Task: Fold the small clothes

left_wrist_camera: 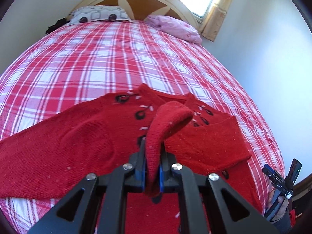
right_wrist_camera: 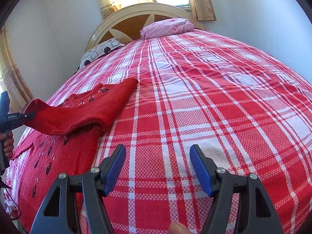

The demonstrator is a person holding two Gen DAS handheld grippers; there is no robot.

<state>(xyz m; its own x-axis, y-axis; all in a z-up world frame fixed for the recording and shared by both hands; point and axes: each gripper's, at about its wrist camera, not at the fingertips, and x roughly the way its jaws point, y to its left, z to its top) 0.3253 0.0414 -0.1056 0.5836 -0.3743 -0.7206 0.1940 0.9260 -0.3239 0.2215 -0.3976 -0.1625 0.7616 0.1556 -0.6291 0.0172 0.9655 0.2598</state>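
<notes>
Left wrist view shows a red sweater lying flat on the bed, spread over the checked red and white bedspread, with black and white stitched motifs down its front. One sleeve is lifted off the body of the garment and drawn across it. The left gripper is clenched on the cuff of that sleeve, its blue fingers pressing the knit from both sides. The right gripper hangs above bare bedspread just beside the sweater, fingers released and spread apart, nothing between them. Two pillows lie by the headboard: a patterned one and a pink one.
</notes>
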